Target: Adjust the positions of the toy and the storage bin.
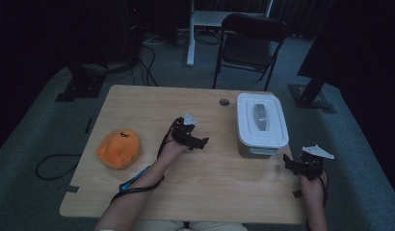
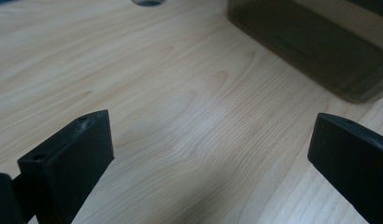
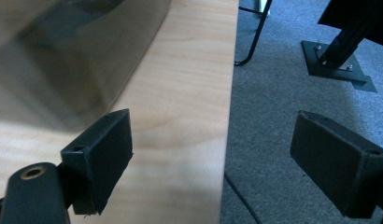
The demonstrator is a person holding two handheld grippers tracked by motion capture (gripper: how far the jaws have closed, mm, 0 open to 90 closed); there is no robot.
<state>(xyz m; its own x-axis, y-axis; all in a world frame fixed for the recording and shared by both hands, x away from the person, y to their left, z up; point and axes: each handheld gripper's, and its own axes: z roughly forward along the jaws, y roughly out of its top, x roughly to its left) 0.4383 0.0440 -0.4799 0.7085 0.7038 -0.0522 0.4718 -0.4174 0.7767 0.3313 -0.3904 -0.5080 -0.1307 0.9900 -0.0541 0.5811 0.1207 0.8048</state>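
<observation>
Lidded container (image 1: 261, 124) near tabletop's (image 1: 152, 106) far right corner; left gripper (image 1: 193, 139) just beside it, right gripper (image 1: 301, 163) at right edge, jaws wide, seemingly empty

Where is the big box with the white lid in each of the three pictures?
High view: the box stands right of the table's middle, between the left gripper and the right gripper.
Left gripper view: its dark wall fills the top right corner.
Right gripper view: its blurred wall fills the upper left.
Shared landmark: the wooden table.
</observation>
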